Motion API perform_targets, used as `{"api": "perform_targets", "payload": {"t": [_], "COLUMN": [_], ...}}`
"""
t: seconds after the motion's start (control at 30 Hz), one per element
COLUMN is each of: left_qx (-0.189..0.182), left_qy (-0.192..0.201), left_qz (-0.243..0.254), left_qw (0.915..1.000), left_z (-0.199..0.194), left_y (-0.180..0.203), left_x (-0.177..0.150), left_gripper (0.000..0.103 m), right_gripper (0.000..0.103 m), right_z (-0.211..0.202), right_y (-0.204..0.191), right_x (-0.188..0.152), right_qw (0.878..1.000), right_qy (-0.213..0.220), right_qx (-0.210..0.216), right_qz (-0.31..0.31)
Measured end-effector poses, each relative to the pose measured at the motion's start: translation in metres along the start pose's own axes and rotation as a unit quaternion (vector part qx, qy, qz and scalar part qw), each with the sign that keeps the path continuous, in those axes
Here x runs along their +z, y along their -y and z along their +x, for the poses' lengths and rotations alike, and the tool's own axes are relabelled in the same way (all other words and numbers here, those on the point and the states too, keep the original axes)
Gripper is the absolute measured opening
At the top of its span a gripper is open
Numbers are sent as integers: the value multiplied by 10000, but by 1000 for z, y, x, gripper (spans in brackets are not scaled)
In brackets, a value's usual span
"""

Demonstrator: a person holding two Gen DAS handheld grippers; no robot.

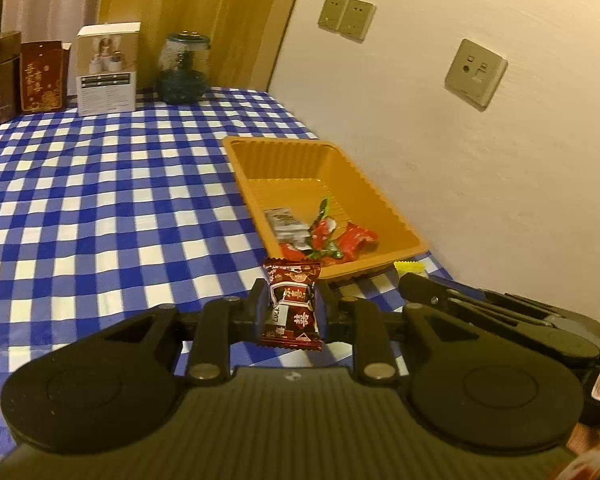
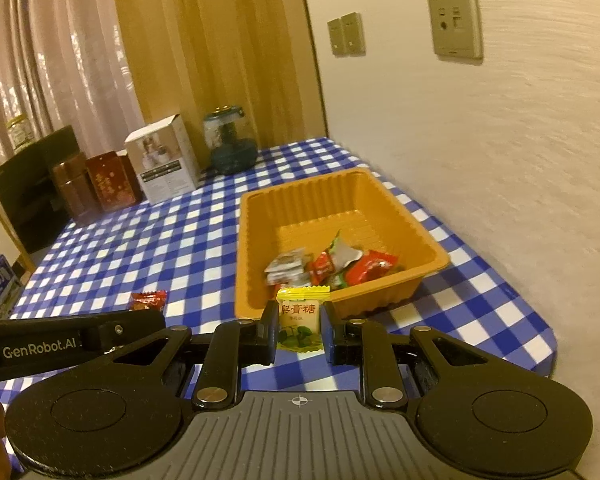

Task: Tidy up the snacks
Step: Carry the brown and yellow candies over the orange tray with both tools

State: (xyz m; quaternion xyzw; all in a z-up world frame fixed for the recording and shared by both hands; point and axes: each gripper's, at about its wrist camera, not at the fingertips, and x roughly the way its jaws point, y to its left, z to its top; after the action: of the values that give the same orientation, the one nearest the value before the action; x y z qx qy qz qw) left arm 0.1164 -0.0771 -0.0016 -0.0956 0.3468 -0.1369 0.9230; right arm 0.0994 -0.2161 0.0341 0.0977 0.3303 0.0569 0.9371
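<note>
Foil-wrapped candies, light, crinkly, slippery: left claw (image 1: 291, 307) clamps red sweet (image 1: 293, 304), right claw (image 2: 299, 330) yellow sweet (image 2: 300, 318), mid-wrapper, near orange tray (image 2: 388, 196).

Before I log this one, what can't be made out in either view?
- Left wrist view: the sweets in the orange tray overlap and blur, so no count.
- Left wrist view: the yellow sweet is mostly behind the right hand-held gripper.
- Right wrist view: the red sweet is half hidden by the left hand-held gripper.
</note>
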Motion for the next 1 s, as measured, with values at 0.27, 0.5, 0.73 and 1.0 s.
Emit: {"api": "perform_targets", "payload": {"t": [0.27,0.5,0.73,1.0], "left_qx": [-122,-157,-162,-167], "left_qy": [52,75,-23,-180], "left_qz": [95,201,256,249], "left_qw": [9999,9996,9995,9994], "left_z": [13,33,60,90], "left_y": [15,24,28,30], "left_x": [13,32,43,49], "left_gripper": [21,21,21,22], "right_gripper": [22,22,22,22], "right_z": [2,15,35,58], "right_y": [19,35,49,56], "right_x": [10,28,48,61], "right_qw": [9999,9998,9996,9994], "right_qy": [83,165,212,170], "right_qx": [-103,-149,-145,-130], "right_qz": [47,-17,-117,-281]}}
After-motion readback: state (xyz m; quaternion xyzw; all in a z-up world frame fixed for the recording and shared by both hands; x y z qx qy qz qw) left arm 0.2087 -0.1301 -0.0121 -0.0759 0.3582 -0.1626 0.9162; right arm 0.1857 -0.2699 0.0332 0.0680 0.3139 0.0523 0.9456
